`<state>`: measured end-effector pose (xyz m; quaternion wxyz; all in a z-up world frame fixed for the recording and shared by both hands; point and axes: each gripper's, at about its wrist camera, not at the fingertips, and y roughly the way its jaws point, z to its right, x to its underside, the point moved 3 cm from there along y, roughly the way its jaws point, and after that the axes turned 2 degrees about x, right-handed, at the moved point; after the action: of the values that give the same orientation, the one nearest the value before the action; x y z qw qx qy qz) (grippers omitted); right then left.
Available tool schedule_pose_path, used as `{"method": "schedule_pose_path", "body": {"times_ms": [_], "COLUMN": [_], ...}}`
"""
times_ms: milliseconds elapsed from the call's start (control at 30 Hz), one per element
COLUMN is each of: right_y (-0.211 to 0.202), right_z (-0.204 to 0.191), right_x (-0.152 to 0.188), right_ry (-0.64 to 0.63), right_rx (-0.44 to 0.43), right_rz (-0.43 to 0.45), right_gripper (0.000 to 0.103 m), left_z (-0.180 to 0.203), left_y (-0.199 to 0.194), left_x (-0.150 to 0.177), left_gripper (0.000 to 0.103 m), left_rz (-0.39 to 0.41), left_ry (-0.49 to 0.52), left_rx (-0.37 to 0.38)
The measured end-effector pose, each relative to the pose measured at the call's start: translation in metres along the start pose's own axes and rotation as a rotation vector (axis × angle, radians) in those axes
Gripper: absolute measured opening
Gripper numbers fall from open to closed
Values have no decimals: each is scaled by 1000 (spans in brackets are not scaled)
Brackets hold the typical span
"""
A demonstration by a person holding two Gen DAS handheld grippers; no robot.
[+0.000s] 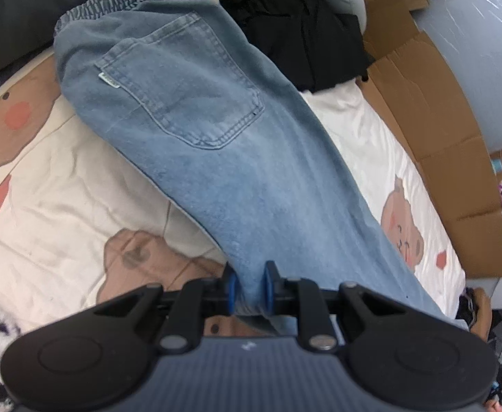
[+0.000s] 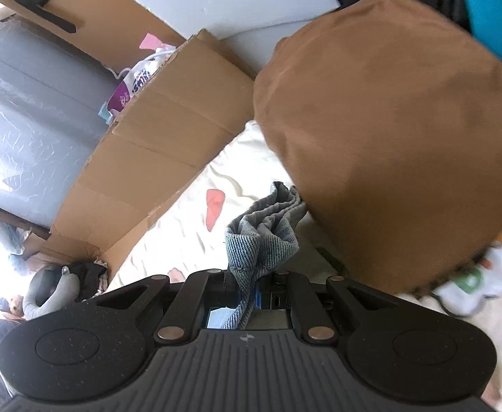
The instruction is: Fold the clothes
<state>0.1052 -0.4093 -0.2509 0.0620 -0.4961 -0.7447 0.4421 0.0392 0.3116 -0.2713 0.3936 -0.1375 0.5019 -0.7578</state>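
Both tongs, left (image 1: 250, 283) and right (image 2: 247, 286), clamped on soft, faded denim jeans (image 1: 196, 103).

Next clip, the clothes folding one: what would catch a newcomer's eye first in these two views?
The light blue jeans, back pocket up, run from the bear-print sheet into the left gripper, which clamps them. In the right wrist view, the right gripper pinches a bunched denim end, and a brown fabric mass fills the upper right.
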Motion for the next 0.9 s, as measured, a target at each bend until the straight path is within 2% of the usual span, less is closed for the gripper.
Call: {"method": "schedule_pose_path", "body": {"times_ms": [367,567,900], "right_y": [-75,-108,-136], "right_z": [38,61,122], "right_x": [43,67,113], "right_ry": [27,-18,15], "right_rx": [89,132,226], "right_rz": [29,57,26], "right_gripper": [6,6,6], "left_z": [-11,-9,-17], "left_y": [-12,-16,-14], "left_x": [33,49,82], "left_gripper": [17,17,17], "left_rz": [-54,-93,-134], "left_ry": [14,49,99], "left_rx": [17,-21,-43]}}
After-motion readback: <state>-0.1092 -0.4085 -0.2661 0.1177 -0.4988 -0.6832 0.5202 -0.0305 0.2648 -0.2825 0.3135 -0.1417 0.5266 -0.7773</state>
